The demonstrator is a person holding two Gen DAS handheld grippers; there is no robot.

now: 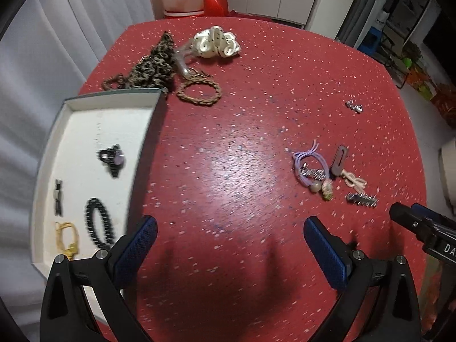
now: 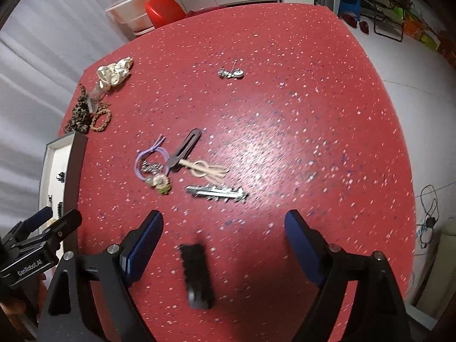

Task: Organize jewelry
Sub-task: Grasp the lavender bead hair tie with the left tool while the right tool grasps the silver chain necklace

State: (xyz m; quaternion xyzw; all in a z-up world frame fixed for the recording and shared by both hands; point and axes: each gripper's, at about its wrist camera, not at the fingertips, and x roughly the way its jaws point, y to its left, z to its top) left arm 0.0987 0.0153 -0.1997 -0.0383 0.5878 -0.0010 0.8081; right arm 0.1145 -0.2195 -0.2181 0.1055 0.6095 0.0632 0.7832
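The left gripper fills the bottom of the left wrist view with its blue-padded jaws spread wide and nothing between them, hanging over bare red speckled table. Just left of it, along the left edge of the frame, sits a white tray holding a dark ring, a small dark clip, a black beaded bracelet and a yellow cord bracelet. Above the tray, in the upper left, lie a leopard-print scrunchie, a braided brown bracelet and a cream polka-dot bow. At centre right a purple hair tie touches a brown clip, with a silver hair clip just below them and a small silver earring well apart higher up. The right gripper is likewise spread wide and empty in the right wrist view; a black fuzzy clip lies on the table between its jaws at the bottom centre, blurred, touching neither pad. Behind the table, at the top of the frame, stand a clear plastic tub and a red object.
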